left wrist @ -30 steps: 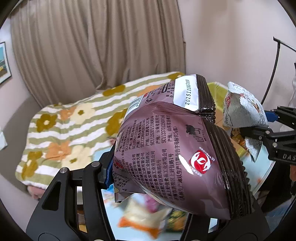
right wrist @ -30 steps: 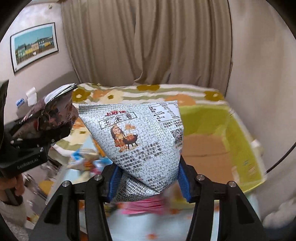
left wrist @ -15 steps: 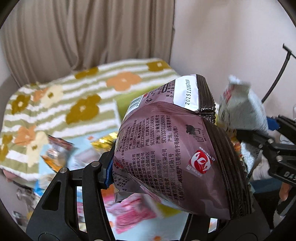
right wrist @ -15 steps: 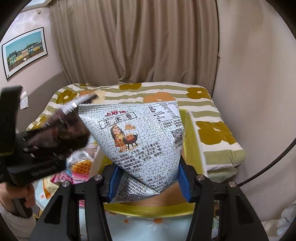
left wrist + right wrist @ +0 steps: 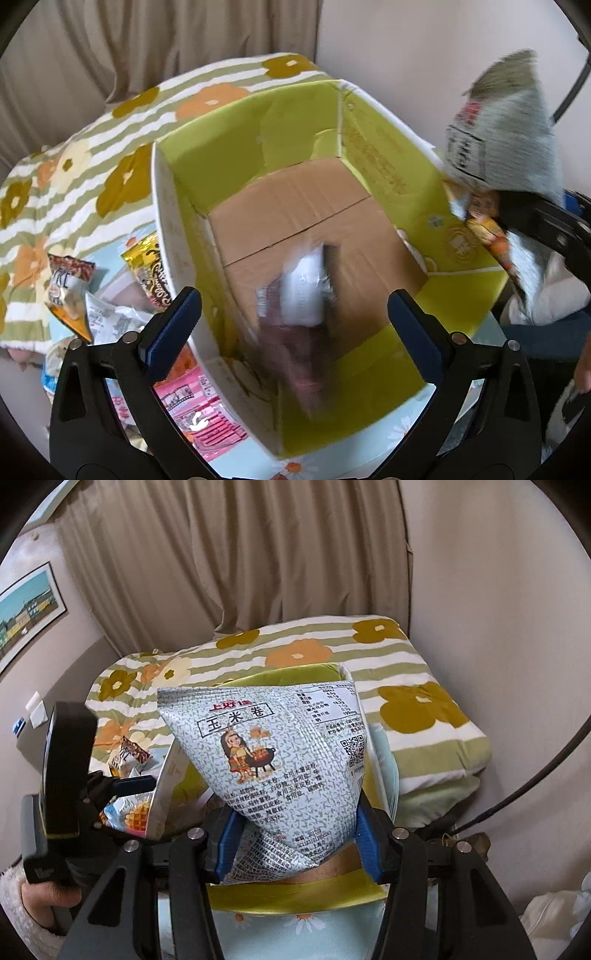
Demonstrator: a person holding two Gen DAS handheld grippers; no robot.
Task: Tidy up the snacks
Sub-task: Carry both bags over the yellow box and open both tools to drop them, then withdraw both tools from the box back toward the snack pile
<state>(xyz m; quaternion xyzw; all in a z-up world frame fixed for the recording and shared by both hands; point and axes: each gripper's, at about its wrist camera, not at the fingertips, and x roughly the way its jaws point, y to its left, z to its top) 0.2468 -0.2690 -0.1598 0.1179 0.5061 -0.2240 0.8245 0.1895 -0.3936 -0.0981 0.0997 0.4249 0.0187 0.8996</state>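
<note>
One maroon snack bag (image 5: 299, 317) loose inside the box (image 5: 399, 158); one grey-white snack bag (image 5: 280, 760) clamped in the right hand-held gripper (image 5: 295, 843).

We count one green-walled cardboard box with a brown floor, and one blurred maroon bag within it, lying between but not touched by the blue pads of the left hand-held gripper (image 5: 293, 319), whose jaws have just been opening and now stand wide apart above the box. The right hand-held gripper's two pads press on the lower end of the grey-white bag, held over the box's near rim. Outside the box, on the surface (image 5: 295, 467) with the daisy print, we count at least four more packets: one pink (image 5: 199, 417), one gold-and-brown (image 5: 151, 269), one orange-tipped (image 5: 68, 288), one white (image 5: 107, 321). One bed (image 5: 424, 709) with a floral striped cover lies behind.
</note>
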